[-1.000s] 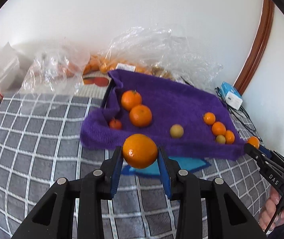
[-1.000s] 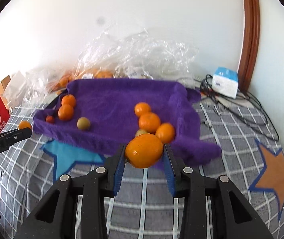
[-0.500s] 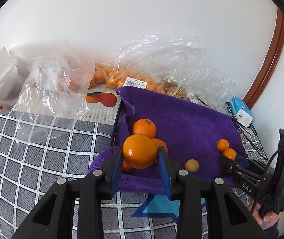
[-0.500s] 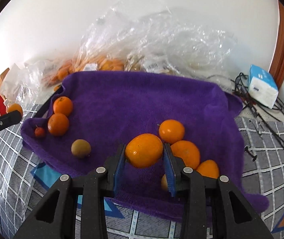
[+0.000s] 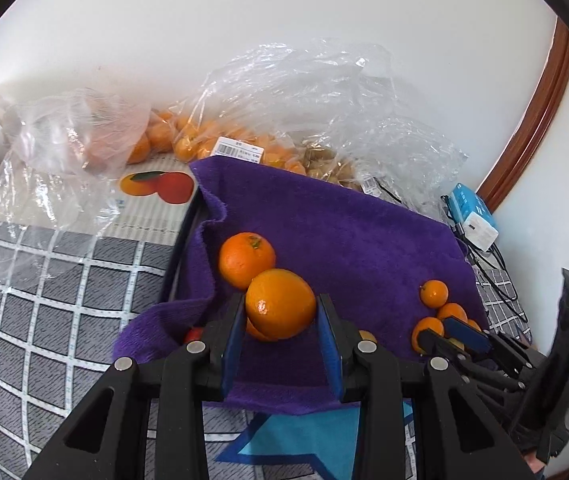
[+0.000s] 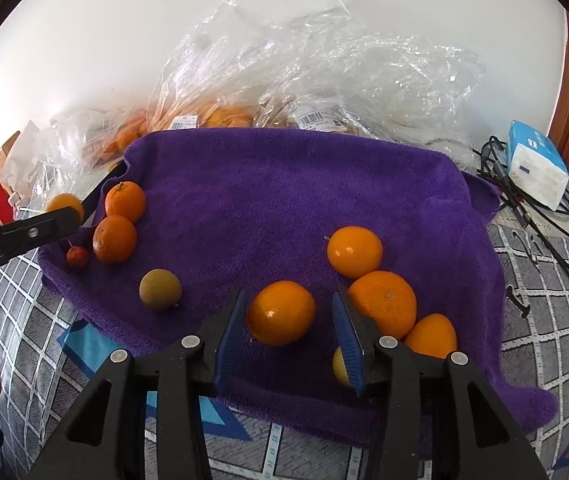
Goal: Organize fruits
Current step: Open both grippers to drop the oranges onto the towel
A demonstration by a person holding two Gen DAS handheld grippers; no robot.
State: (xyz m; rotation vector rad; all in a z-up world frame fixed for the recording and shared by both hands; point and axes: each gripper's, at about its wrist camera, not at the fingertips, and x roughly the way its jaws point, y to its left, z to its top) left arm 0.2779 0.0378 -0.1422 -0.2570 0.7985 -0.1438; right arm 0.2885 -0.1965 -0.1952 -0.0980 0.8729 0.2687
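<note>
Two oranges in play, both over the purple towel [image 6: 284,184]. The right-side orange [image 6: 281,312] sits on the towel between the right gripper [image 6: 287,326] jaws, which are opening; gaps show on both sides, so the blue pads no longer press it. It lands just beside the right-hand cluster of oranges [image 6: 382,304]. The left gripper [image 5: 280,334] pinches its own orange [image 5: 280,303] firmly between its pads, hanging over the towel's left end, close above another orange [image 5: 246,259] lying there. Step in hand looks like drop-off: sorting fruit into groups on the towel, right one just released, left one about to be set down. Next move probably calls for lowering the left orange beside its group and spreading the fingers without nudging the neighbours, while the right gripper backs out cleanly. Fruit looks round, glossy, smooth-skinned, likely to roll on soft cloth. A brownish small fruit [image 6: 160,289] lies alone mid-towel. Plastic bags [image 6: 308,60] with more fruit sit behind, by the wall.
</note>
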